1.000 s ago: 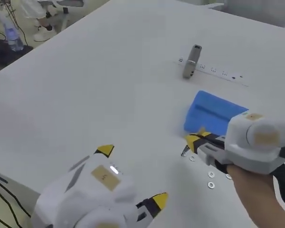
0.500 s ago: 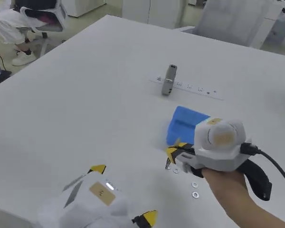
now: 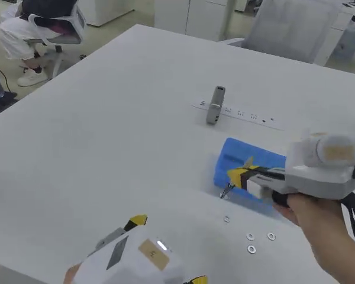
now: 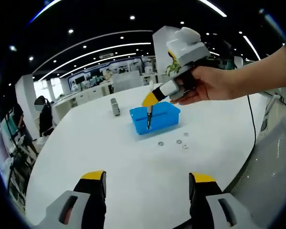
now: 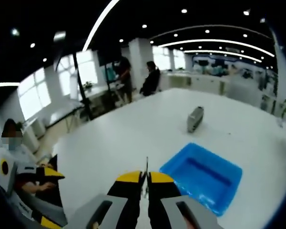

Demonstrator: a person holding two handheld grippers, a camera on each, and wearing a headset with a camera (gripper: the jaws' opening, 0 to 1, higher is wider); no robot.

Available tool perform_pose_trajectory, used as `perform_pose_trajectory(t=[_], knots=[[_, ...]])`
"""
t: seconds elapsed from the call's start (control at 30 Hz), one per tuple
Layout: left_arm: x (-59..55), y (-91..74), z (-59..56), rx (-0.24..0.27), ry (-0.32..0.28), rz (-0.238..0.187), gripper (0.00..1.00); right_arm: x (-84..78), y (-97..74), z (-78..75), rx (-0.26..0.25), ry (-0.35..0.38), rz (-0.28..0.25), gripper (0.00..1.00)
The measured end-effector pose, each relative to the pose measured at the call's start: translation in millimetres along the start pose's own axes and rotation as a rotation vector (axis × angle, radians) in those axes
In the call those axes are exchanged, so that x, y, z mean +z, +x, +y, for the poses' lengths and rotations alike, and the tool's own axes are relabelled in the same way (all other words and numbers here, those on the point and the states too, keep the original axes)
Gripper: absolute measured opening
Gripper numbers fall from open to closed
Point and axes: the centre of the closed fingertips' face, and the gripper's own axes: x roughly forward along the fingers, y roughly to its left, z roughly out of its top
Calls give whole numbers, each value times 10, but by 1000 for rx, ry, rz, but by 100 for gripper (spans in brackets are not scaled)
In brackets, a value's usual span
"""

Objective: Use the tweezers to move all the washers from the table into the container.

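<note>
A blue container (image 3: 254, 163) (image 4: 155, 117) (image 5: 202, 176) stands on the white table (image 3: 106, 136). Several small washers (image 3: 250, 236) (image 4: 179, 141) lie on the table just in front of it. My right gripper (image 3: 239, 176) (image 5: 144, 179) (image 4: 150, 99) is shut on thin metal tweezers (image 3: 226, 190) (image 4: 149, 117) (image 5: 146, 167), which point down at the container's near edge, above the table. Whether a washer sits in the tweezer tips I cannot tell. My left gripper (image 3: 167, 249) (image 4: 148, 183) is open and holds nothing, low at the near side of the table, well away from the washers.
A grey metal block (image 3: 215, 105) (image 5: 195, 119) stands on a flush power strip (image 3: 248, 115) beyond the container. A person sits on a chair (image 3: 44, 26) off the table's far left corner. The left half of the table is bare.
The right gripper has lifted the tweezers from table level beside the washers up to the container's near edge. The head camera shifted. The left gripper has stayed open and low.
</note>
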Motion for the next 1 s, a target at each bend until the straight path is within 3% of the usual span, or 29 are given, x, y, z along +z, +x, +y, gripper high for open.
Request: perform_pose_trajectory(t=[0.07, 0.13, 0.37, 0.6, 0.67, 0.8, 1.0], knots=[[-47, 20, 24, 14, 10, 28, 70, 124, -43, -61, -7, 53, -41, 0], [-49, 20, 21, 11, 3, 28, 70, 227, -75, -118, -19, 64, -68, 0], [-67, 25, 13, 6, -1, 36, 70, 321, 12, -286, -71, 40, -74, 0], [-80, 22, 37, 17, -5, 40, 69, 193, 247, -477, -131, 25, -47, 1], [-82, 22, 43, 19, -6, 41, 69, 153, 310, -559, -170, -8, -40, 1], [-84, 22, 48, 22, -7, 42, 69, 130, 470, -626, -154, -2, -30, 1], [-98, 25, 37, 20, -2, 52, 68, -16, 626, -710, -170, -21, 5, 1]])
